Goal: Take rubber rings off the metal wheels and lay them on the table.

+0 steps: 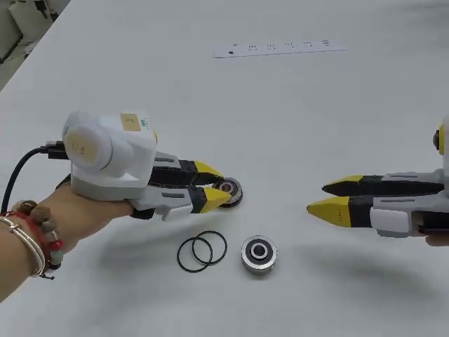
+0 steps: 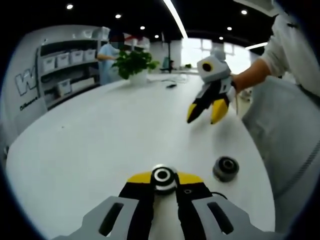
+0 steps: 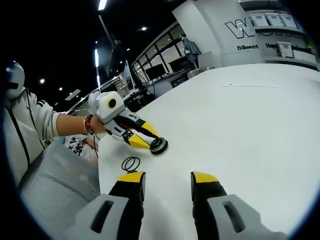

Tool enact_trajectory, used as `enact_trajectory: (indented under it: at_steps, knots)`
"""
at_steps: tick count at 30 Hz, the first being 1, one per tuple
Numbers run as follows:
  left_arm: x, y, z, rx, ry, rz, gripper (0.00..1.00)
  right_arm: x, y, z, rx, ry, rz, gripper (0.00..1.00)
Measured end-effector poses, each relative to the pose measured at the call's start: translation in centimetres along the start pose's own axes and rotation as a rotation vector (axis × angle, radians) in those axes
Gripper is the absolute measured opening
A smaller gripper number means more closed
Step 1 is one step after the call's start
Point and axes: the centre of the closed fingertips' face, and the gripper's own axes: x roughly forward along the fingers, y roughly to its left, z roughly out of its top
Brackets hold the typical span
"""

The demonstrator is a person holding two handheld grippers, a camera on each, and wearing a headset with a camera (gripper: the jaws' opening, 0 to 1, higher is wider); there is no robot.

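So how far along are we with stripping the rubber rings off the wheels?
Done: two thin black rubber rings lie overlapping on the white table, beside a loose silver metal wheel that looks bare. In hand: the left gripper is shut on a second metal wheel whose rim looks dark, perhaps still ringed. The right gripper is open, apart from it. Left: strip that wheel, lay its ring down.

The left gripper [image 1: 223,186] and the right gripper [image 1: 317,199] have black jaws with pointed yellow tips and grey bases. The left one has a rounded white housing [image 1: 105,158] with a tan sticker [image 1: 130,121] at 12 o'clock and a black cable [image 1: 17,175] at 9 o'clock. The wrist wears a brown beaded bracelet [image 1: 43,223] and a metal bangle [image 1: 24,242]. The arm has a white sleeve [image 3: 30,120].
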Motion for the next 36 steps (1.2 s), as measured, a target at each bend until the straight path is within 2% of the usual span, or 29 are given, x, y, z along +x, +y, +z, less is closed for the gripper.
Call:
enact_trajectory:
  at_steps: [14, 22, 28, 36]
  knots:
    - [0.1, 0.4, -0.1, -0.028, -0.006, 0.013, 0.15, 0.3, 0.0, 0.2, -0.006, 0.000, 0.000, 0.32]
    - [0.2, 0.1, 0.0, -0.021, -0.003, 0.005, 0.14, 0.8, 0.3, 0.6, -0.022, 0.001, 0.012, 0.32]
    - [0.5, -0.3, 0.1, -0.016, -0.004, -0.007, 0.14, 1.6, 0.6, 1.3, -0.096, 0.013, 0.022, 0.31]
    - [1.0, -1.0, 0.3, -0.004, -0.005, -0.035, 0.14, 3.4, 1.4, 1.7, -0.207, 0.048, 0.062, 0.31]
